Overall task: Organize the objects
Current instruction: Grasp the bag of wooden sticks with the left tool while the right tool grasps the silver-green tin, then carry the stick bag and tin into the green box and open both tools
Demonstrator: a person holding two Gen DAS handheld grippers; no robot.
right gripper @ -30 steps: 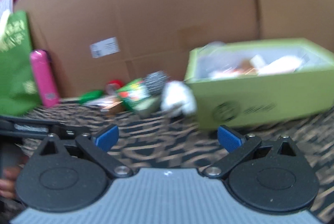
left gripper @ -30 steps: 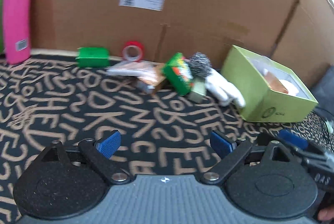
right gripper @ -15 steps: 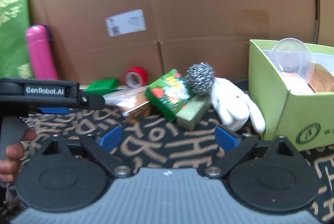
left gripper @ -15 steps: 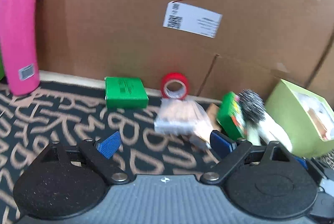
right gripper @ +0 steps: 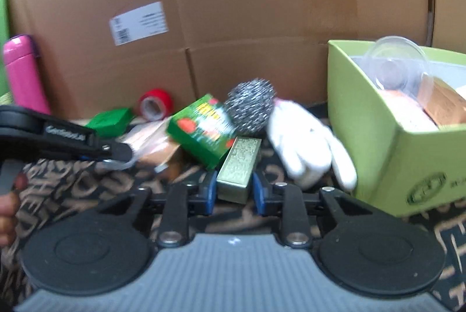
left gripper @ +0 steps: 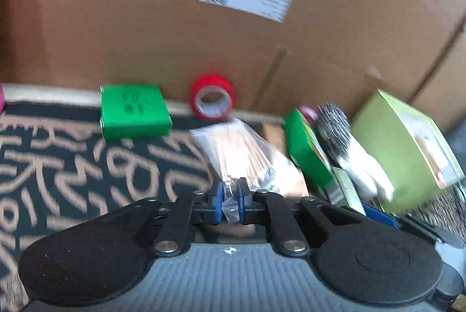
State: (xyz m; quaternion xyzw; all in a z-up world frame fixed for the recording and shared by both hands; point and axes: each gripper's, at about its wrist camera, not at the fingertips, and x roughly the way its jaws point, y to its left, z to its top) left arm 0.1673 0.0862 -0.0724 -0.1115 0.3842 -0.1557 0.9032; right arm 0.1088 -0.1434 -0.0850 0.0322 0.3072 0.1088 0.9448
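Your left hand-held gripper [left gripper: 231, 203] is clenched on the near edge of a clear plastic bag [left gripper: 241, 154] holding what look like thin pale sticks; the bag lies on the black patterned surface [left gripper: 72, 166] between a flat green box [left gripper: 134, 112] and a green printed carton [left gripper: 308, 149]. Your right hand-held gripper [right gripper: 234, 191] has its blue pads [right gripper: 211, 189] pressed against both sides of a small olive-gold box [right gripper: 240, 168], grasping it; fine print covers the box's top, too small to read. That box rests partly under the green printed carton [right gripper: 204, 128], whose red and yellow lettering is blurred. A steel-wool scourer [right gripper: 250, 106] sits on the pile, touching a white glove [right gripper: 305, 143]. A red tape roll [right gripper: 154, 104] stands against the cardboard wall [right gripper: 262, 6], which carries a white barcode label [right gripper: 138, 22]. The lime-green box [right gripper: 378, 143] at right shows a dark round logo. "GenRobot.AI" appears on the left hand-held gripper's side.
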